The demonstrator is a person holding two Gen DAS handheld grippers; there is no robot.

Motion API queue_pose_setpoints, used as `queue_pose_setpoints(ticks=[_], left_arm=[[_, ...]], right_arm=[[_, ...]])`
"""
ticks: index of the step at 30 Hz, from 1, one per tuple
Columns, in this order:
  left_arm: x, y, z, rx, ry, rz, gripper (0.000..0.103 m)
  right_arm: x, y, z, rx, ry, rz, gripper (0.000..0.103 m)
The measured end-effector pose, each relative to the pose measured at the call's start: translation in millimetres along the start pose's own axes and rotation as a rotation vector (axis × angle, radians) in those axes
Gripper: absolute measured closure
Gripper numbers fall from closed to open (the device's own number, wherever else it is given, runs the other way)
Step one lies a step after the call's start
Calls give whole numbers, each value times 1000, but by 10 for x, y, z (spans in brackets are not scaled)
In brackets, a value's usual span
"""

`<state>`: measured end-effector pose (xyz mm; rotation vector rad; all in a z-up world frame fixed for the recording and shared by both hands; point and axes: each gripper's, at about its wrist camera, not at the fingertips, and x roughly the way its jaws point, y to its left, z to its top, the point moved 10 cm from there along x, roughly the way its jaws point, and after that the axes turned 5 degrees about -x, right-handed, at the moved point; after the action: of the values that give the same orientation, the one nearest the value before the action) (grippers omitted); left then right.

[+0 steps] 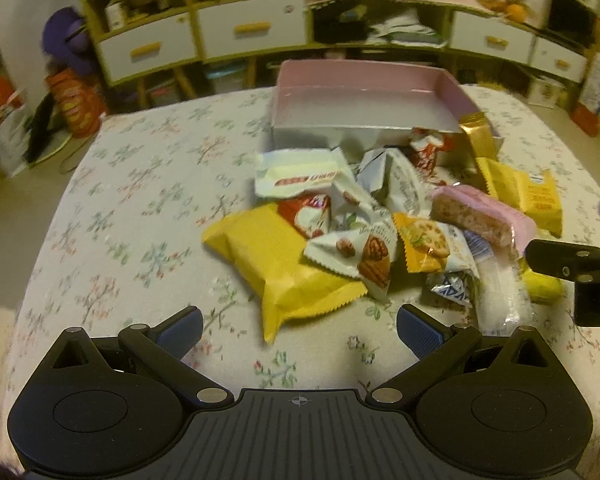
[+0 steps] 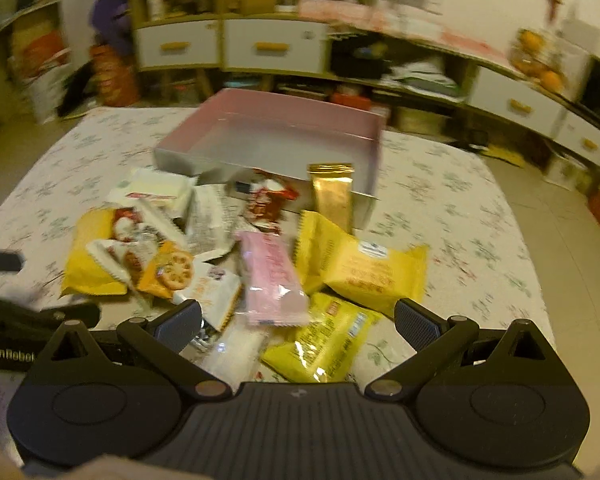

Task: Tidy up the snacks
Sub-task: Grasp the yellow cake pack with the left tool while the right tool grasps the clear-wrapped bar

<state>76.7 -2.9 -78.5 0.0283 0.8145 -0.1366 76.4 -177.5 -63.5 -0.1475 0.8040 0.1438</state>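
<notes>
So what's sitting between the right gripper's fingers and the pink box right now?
In the right wrist view, the snack pile: the pink wafer bar, yellow packets and the gold bar leaning on the pink box. The right gripper is open.

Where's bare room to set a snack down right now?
Inside the pink box, whose floor looks bare. Also the floral tablecloth left of the big yellow packet. The snack pile crowds the box's front edge, between the two open grippers.

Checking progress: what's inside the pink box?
The pink box shows only bare floor; no snacks visible. The strip behind its near wall is hidden. Gold packet leans outside.
</notes>
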Motion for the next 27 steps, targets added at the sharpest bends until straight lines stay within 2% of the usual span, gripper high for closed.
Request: queue_pose_setpoints(ticks=[4, 6, 9, 14, 16, 22, 27], left_arm=[[29, 8, 31, 73, -9, -51, 0], [61, 13, 23, 91, 6, -73, 0], [100, 34, 3, 89, 31, -112, 1], [192, 121, 35, 86, 39, -138, 2], [234, 150, 52, 63, 43, -147, 2], [351, 299, 128, -85, 63, -166, 10], [381, 437, 225, -197, 56, -168, 13]], right_arm=[[22, -31, 32, 24, -12, 86, 3], [48, -9, 11, 58, 7, 166, 4], [99, 21, -78, 82, 79, 204, 12], [143, 208, -258, 24, 194, 228, 26], [115, 290, -308, 23, 229, 256, 33], [252, 341, -376, 2, 285, 246, 47], [340, 324, -428, 4, 301, 233, 51]])
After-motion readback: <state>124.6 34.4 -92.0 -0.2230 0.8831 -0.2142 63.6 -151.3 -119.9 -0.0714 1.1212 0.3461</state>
